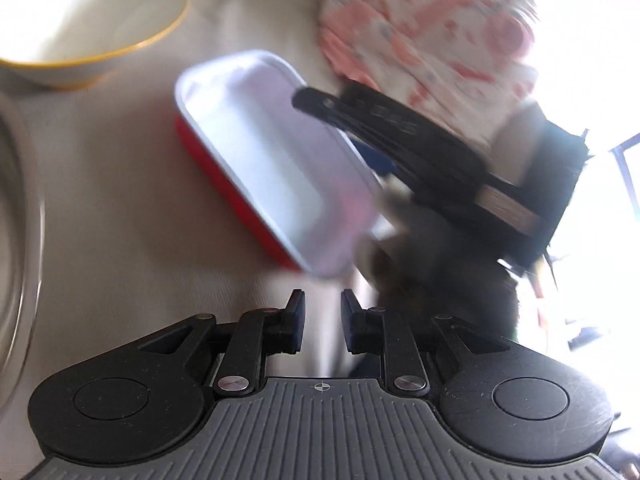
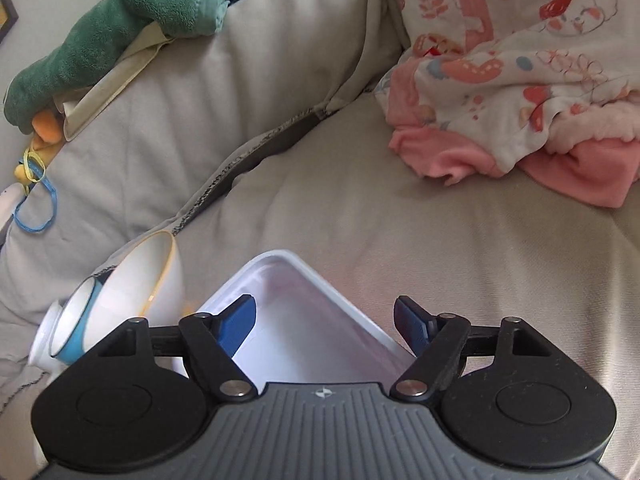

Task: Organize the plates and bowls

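Observation:
A rectangular dish (image 1: 264, 164), red outside and white inside, lies on the grey cushion; it also shows in the right wrist view (image 2: 304, 320). My right gripper (image 2: 325, 322) is open, its jaws wide apart over the dish's corner, one finger (image 2: 236, 324) inside it. In the left wrist view the right gripper (image 1: 320, 104) reaches over the dish's far rim. My left gripper (image 1: 322, 326) is empty, jaws a narrow gap apart, just short of the dish. A white bowl with a yellow rim (image 1: 80, 24) stands at the far left, and leans against a blue-rimmed bowl (image 2: 72, 332).
A pink and white patterned blanket (image 2: 520, 92) lies at the back right. A grey pillow (image 2: 192, 112) with a green plush toy (image 2: 112, 36) stands behind the bowls. A metal rim (image 1: 24, 216) curves along the left edge.

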### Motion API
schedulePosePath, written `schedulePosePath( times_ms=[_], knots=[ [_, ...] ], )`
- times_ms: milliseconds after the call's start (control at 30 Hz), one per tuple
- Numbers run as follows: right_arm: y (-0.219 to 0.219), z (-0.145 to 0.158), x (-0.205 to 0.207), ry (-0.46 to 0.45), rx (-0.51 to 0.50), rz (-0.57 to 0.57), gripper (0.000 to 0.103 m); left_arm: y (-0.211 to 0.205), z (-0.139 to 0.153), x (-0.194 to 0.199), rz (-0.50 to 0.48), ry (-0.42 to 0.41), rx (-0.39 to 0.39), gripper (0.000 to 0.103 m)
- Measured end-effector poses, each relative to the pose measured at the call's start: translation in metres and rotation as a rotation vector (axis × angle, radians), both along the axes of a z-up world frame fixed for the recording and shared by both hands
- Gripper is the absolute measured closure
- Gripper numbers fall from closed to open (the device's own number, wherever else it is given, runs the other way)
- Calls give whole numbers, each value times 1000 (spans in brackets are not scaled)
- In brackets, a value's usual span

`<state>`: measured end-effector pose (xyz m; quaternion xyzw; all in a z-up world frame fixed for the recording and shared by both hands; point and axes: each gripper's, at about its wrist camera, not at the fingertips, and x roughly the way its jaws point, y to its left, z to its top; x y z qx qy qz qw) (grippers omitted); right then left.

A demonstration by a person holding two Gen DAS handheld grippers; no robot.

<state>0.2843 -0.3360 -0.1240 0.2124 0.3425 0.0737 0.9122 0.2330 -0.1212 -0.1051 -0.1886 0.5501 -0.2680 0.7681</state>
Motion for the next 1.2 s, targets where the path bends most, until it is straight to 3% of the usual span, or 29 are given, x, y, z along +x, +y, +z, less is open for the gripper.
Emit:
schedulePosePath(
  times_ms=[100,267,433,567,633,700,800,867,900,967,1033,1067,1200],
  knots=[
    [0,5,-14,-96,-80,-36,20,21,34,-17,-2,-48,60,81],
    [-5,7,-29,-177,-114,-16,18,78,91,-43,170,-178,222,81],
    [-8,-2,-28,-177,-141,0,18,137,107,-74,364,-212,154,81],
    [-17,-2,-30,-158,-56,-53,15,164,105,-101,394,-206,144,81],
    [-14,5,-28,-183,22,-48,14,173,107,-112,406,-193,141,81],
    [-2,13,-29,-226,14,-53,13,184,112,-112,407,-201,130,81],
    [28,21,-40,-234,-160,-59,13,192,114,-95,403,-290,240,81],
    [46,29,-55,-243,-230,16,13,191,105,-79,391,-317,282,81],
    [54,33,-61,-247,-264,51,12,191,100,-70,371,-306,239,81],
    [70,42,-68,-240,-320,125,12,191,89,-45,327,-247,77,81],
    [78,53,-65,-202,-278,177,12,193,78,-15,341,-181,-43,81],
    [81,59,-58,-176,-236,197,12,195,75,0,368,-177,-53,81],
    [96,70,-8,-34,-82,201,12,199,62,54,472,-185,17,81]
  ],
)
